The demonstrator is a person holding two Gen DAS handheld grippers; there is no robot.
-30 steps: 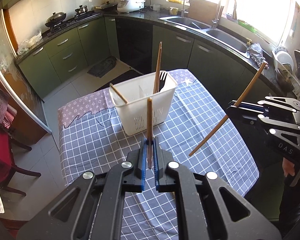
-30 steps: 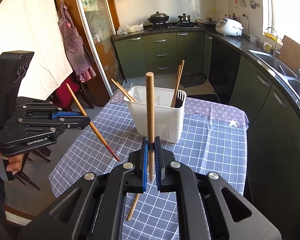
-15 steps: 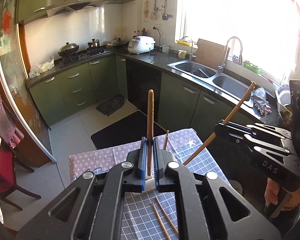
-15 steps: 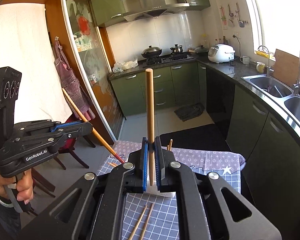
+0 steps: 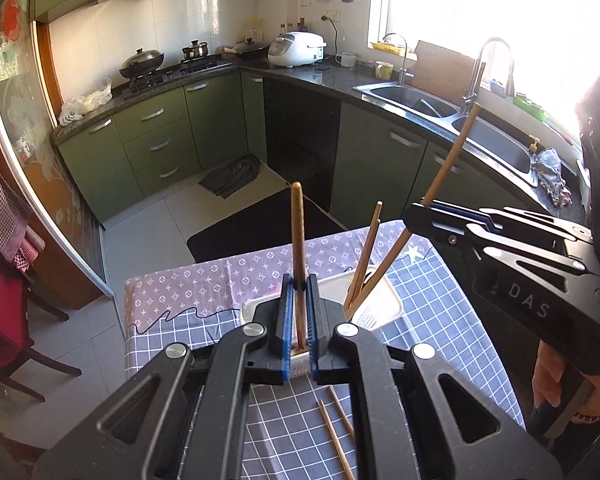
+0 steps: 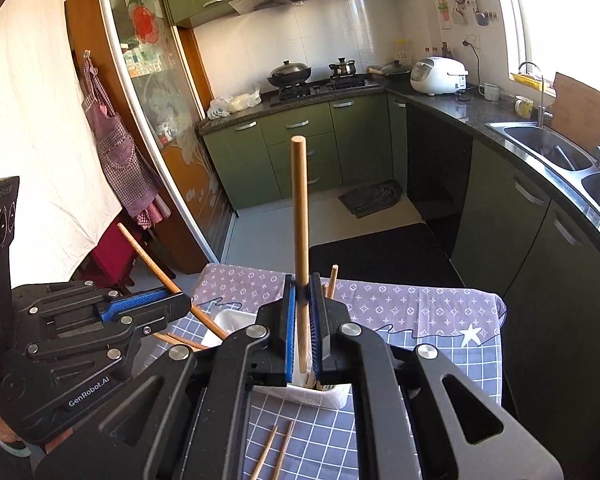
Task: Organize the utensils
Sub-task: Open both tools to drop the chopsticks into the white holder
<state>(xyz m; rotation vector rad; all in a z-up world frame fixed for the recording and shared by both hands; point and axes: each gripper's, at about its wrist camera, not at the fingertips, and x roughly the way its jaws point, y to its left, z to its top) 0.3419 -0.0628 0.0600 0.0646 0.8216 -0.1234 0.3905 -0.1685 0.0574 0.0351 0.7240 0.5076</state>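
Note:
My left gripper (image 5: 299, 312) is shut on a wooden chopstick (image 5: 298, 240) held upright, its lower end down in the white utensil basket (image 5: 384, 304). My right gripper (image 6: 304, 320) is shut on another chopstick (image 6: 301, 216), its lower end also in the basket (image 6: 224, 322). In the left wrist view the right gripper (image 5: 420, 208) comes in from the right with its chopstick (image 5: 448, 160) slanting into the basket. In the right wrist view the left gripper (image 6: 176, 304) comes in from the left. One more chopstick (image 5: 370, 248) stands in the basket.
Two loose chopsticks (image 5: 336, 428) lie on the checked tablecloth (image 5: 452, 320) in front of the basket; they also show in the right wrist view (image 6: 276, 452). Green kitchen cabinets (image 5: 160, 144), a stove and a sink (image 5: 416, 100) stand behind the table.
Both grippers came down over the basket, and the lower ends of both held chopsticks went into it. Both grips stayed shut.

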